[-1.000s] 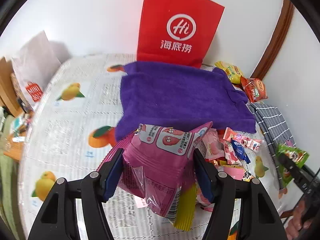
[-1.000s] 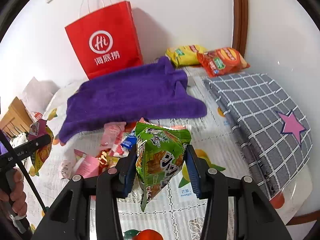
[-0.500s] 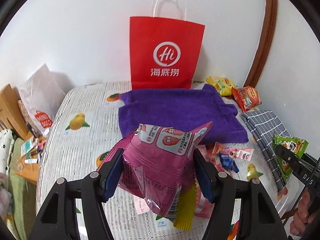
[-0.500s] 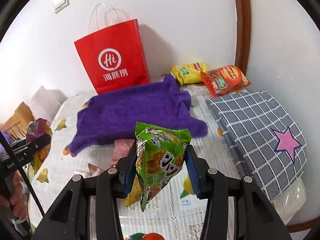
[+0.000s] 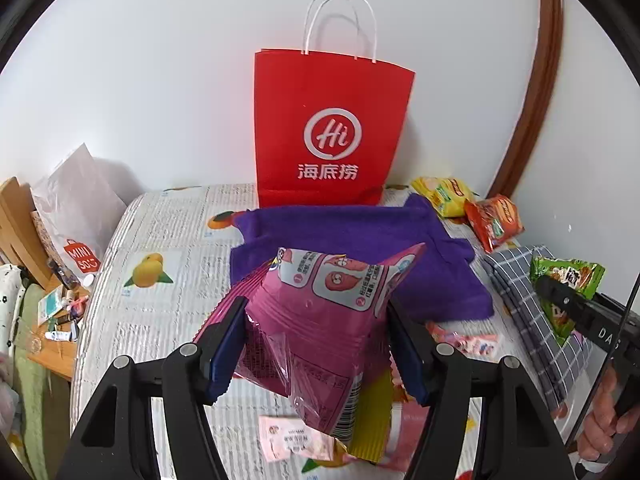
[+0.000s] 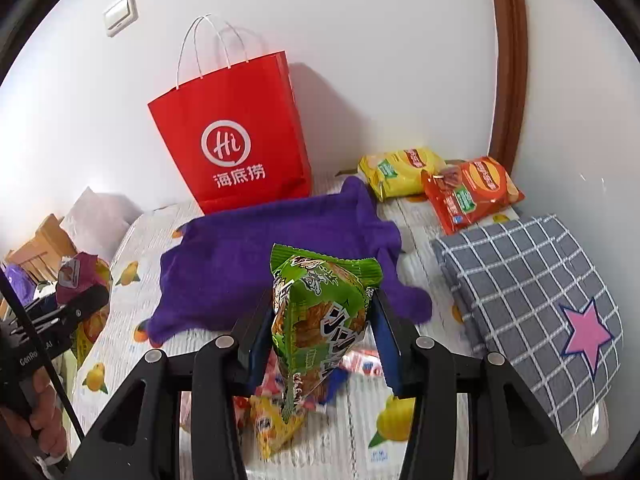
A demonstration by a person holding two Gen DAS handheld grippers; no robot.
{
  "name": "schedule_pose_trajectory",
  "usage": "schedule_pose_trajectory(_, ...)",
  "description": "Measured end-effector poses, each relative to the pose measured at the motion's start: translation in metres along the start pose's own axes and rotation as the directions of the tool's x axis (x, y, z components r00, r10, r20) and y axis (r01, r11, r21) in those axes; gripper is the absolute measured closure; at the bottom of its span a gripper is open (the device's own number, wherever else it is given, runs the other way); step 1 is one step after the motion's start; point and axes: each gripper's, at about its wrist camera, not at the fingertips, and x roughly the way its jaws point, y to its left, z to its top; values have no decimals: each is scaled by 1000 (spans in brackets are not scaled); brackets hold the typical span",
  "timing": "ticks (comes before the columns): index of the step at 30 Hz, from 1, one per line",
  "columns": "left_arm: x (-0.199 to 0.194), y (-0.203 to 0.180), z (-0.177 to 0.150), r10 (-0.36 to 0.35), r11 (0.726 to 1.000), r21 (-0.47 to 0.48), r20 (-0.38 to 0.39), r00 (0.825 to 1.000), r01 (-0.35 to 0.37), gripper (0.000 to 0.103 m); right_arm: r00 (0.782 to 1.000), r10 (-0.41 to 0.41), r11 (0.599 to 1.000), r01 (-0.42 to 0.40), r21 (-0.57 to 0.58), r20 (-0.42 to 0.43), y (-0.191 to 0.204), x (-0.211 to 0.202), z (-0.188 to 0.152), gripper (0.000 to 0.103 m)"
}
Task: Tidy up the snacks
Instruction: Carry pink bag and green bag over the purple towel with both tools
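My left gripper (image 5: 316, 344) is shut on a pink snack bag (image 5: 320, 320) and holds it above the table. My right gripper (image 6: 320, 344) is shut on a green snack bag (image 6: 320, 312), also held up; that bag shows at the right of the left wrist view (image 5: 568, 276). A red paper bag (image 5: 332, 132) (image 6: 236, 140) stands upright against the wall behind a purple towel (image 5: 360, 236) (image 6: 280, 248). Several small snack packets (image 6: 276, 420) (image 5: 296, 440) lie on the table under the grippers.
A yellow chip bag (image 6: 400, 168) and an orange chip bag (image 6: 468, 192) lie at the back right. A folded grey checked cloth (image 6: 528, 280) with a pink star is at the right. A white Miniso bag (image 5: 76, 216) and a cluttered side table (image 5: 52, 320) stand off the left edge.
Both grippers have risen and drawn back from the table with their bags still held. The red bag now shows in full, handles included, and the loose packets sit lower in view.
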Motion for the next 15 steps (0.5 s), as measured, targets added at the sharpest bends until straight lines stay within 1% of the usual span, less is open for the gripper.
schedule_pose_trajectory(5, 16, 3, 13, 23, 1000, -7, -4, 1000, -23, 38, 1000, 5, 1000, -5, -7, 3, 2, 15, 21, 57)
schedule_pose_trajectory(9, 30, 2, 27, 48, 999, 11, 0, 999, -48, 38, 1000, 9, 1000, -9, -24, 6, 7, 30, 34, 57)
schedule_pose_trajectory(15, 52, 2, 43, 42, 999, 13, -1, 999, -42, 38, 1000, 3, 999, -3, -33, -9, 9, 60, 48, 57)
